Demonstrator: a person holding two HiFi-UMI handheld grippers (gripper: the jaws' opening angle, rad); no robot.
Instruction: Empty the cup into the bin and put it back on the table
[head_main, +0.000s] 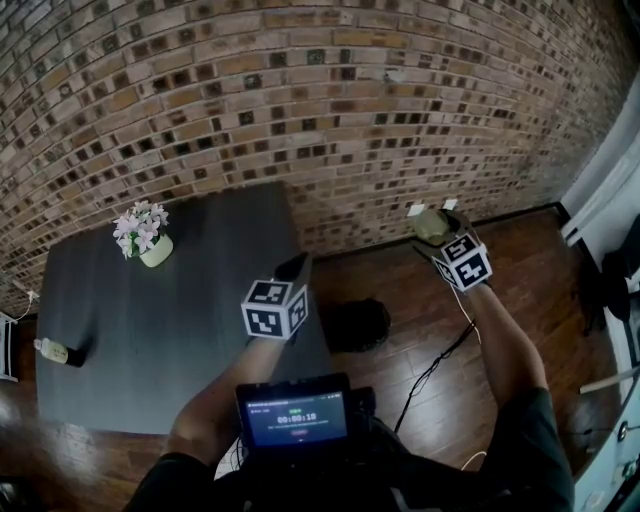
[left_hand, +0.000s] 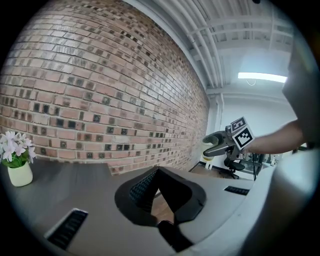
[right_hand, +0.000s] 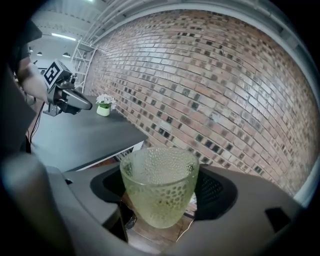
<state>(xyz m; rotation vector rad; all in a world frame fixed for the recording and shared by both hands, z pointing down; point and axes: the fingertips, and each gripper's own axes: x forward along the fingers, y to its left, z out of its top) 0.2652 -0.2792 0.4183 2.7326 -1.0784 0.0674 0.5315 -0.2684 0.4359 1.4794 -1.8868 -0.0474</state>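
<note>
A pale green dimpled glass cup (right_hand: 159, 175) stands upright between my right gripper's (right_hand: 160, 192) jaws, which are shut on its sides; I see nothing inside it. In the head view that gripper (head_main: 436, 228) holds the cup (head_main: 430, 222) over the wooden floor, right of the table and beyond the black bin (head_main: 358, 325). My left gripper (head_main: 293, 267) hovers over the right edge of the dark grey table (head_main: 190, 310). Its jaws (left_hand: 159, 172) meet at the tips with nothing between them.
A small pot of pink-white flowers (head_main: 148, 238) stands at the table's far left, and a bottle (head_main: 58, 351) lies at its left edge. A brick wall runs behind. A cable (head_main: 432, 368) trails across the floor on the right.
</note>
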